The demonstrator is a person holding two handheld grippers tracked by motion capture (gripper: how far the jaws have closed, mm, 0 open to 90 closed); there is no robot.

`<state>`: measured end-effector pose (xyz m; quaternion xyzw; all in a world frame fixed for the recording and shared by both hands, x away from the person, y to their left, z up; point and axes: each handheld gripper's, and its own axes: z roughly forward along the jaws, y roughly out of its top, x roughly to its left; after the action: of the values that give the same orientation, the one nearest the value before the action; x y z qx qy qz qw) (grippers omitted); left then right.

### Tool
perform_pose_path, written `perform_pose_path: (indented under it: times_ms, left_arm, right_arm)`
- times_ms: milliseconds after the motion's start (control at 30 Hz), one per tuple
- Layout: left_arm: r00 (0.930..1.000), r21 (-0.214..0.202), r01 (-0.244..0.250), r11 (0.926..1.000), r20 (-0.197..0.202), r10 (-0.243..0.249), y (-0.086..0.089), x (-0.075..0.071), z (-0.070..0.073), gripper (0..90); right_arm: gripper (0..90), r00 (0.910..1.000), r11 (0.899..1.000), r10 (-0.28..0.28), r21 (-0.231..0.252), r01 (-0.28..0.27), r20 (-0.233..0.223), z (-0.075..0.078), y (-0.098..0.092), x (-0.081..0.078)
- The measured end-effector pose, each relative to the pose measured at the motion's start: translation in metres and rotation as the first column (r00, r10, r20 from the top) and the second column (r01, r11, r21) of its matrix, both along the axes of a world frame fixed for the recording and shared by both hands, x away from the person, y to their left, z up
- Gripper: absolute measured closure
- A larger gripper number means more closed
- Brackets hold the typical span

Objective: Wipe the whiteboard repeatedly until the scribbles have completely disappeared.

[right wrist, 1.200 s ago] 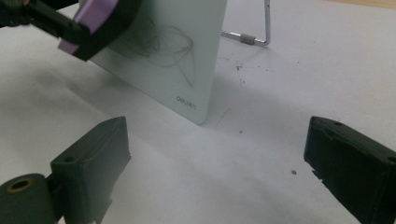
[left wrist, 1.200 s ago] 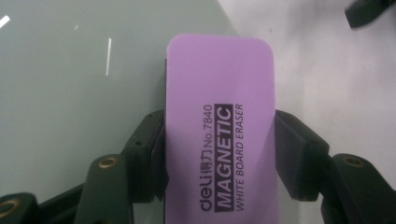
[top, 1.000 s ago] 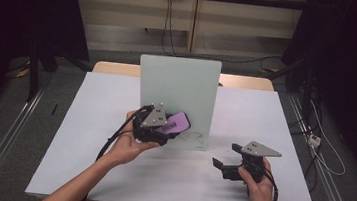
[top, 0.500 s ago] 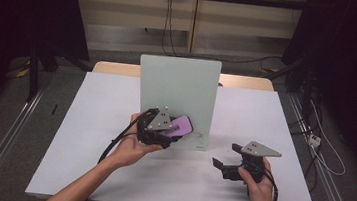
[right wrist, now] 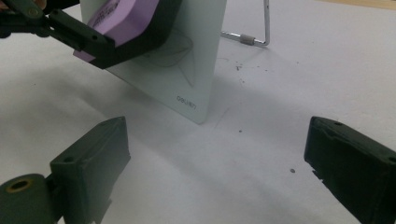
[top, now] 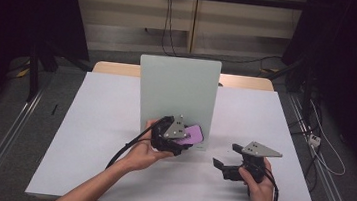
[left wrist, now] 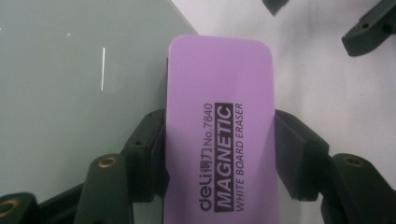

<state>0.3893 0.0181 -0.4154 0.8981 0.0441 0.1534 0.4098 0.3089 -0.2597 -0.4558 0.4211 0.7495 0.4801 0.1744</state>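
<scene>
Eraser: the purple whiteboard eraser sits in our left tongs, clenched by its long sides, at the lower right part of the board's face.
Left tongs: both black jaws press on the eraser in the left gripper view; our hand wraps the body behind them.
Right tongs: our right tongs hover low over the counter, near the board's right lower corner, jaws wide apart and holding nothing.
Board: the small pale green whiteboard stands upright mid-counter on a wire stand that shows behind it in the right gripper view.
Marks near: a thin white vertical stroke shows on the board left of the eraser; in the right gripper view faint grey lines lie beside the eraser.
Done so far: we judge the eraser picked up and brought to the board.
Left to do: we judge the wiping unfinished, since marks remain; whether the felt side already touches the face we cannot tell.
Far: wall cables and dark drapes beyond the counter.
</scene>
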Motion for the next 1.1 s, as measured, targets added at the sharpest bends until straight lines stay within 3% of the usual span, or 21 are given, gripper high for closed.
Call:
perform_pose_path:
  times_ms: [33,133,233,433,533,600,767,1000,1100]
  left_arm:
    - [1.0,0.02,0.004,0.9998,-0.001,-0.004,0.0,-0.001,0.0,40.9]
    - [0.9999,0.004,0.007,1.0,-0.011,-0.007,-0.001,-0.001,-0.005,40.8]
    - [0.9998,0.042,0.009,0.9991,-0.018,-0.008,-0.003,-0.004,-0.008,40.9]
    - [0.9995,0.039,0.008,0.9992,-0.032,-0.007,-0.005,-0.005,-0.011,40.9]
    - [0.9997,0.011,0.0,0.9999,-0.024,0.0,-0.003,-0.002,-0.007,40.9]
    - [0.9997,0.005,-0.007,1.0,-0.021,0.007,0.001,0.0,-0.001,40.9]
    - [0.999,-0.054,-0.042,0.9977,-0.016,0.041,0.012,0.008,0.017,40.9]
    - [0.9966,-0.112,-0.08,0.9905,0.011,0.082,0.023,0.016,0.039,40.9]
    - [0.9954,-0.148,-0.095,0.9844,0.003,0.096,0.027,0.02,0.045,40.8]
  right_arm:
    - [6.6,1.0,1.0,0.0,-0.001,0.0,0.001,0.0,0.0,0.0]
    - [6.6,1.0,1.0,0.001,0.001,-0.001,0.001,0.0,0.0,0.0]
    - [6.6,1.0,1.0,0.002,-0.001,-0.002,0.001,0.0,0.0,0.0]
    - [6.6,1.0,1.0,0.005,-0.002,-0.005,0.002,0.0,0.0,0.0]
    - [6.6,1.0,1.0,0.003,0.0,-0.003,0.001,0.0,0.0,0.0]
    - [6.6,1.0,1.0,0.004,0.001,-0.004,0.002,0.0,0.0,0.0]
    - [6.6,1.0,1.0,0.003,0.0,-0.003,0.001,0.0,0.0,0.0]
    - [6.6,1.0,1.0,0.004,-0.003,-0.004,0.0,0.0,0.001,0.001]
    - [6.5,1.0,1.0,0.004,-0.002,-0.004,0.001,0.0,0.0,0.0]
